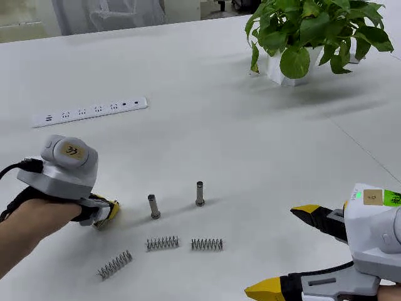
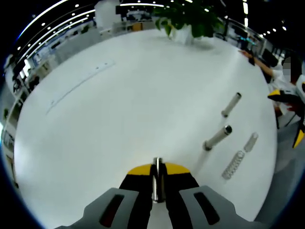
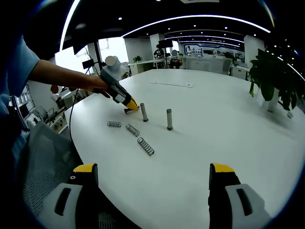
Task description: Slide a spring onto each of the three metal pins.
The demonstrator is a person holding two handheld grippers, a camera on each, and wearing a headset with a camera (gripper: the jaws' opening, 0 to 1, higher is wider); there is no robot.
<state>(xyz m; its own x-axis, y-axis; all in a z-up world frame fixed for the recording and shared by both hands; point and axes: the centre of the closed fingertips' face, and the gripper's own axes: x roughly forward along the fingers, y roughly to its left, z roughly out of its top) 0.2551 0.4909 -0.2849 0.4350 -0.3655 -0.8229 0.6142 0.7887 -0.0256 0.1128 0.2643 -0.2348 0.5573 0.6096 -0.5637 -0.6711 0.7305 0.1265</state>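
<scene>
Three loose springs (image 1: 162, 242), two upright pins (image 1: 200, 194), one pin (image 2: 157, 185) between left tongs (image 2: 157, 167).

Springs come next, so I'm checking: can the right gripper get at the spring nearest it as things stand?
Probably yes. The right gripper is open, and only bare table lies between it and that spring, which lies flat, apart from the other springs.

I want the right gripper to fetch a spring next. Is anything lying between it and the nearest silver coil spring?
Nothing visible does. Only bare white table lies between the open right gripper and the nearest silver coil spring. The two upright metal pins stand beyond the springs, out of that path.
</scene>
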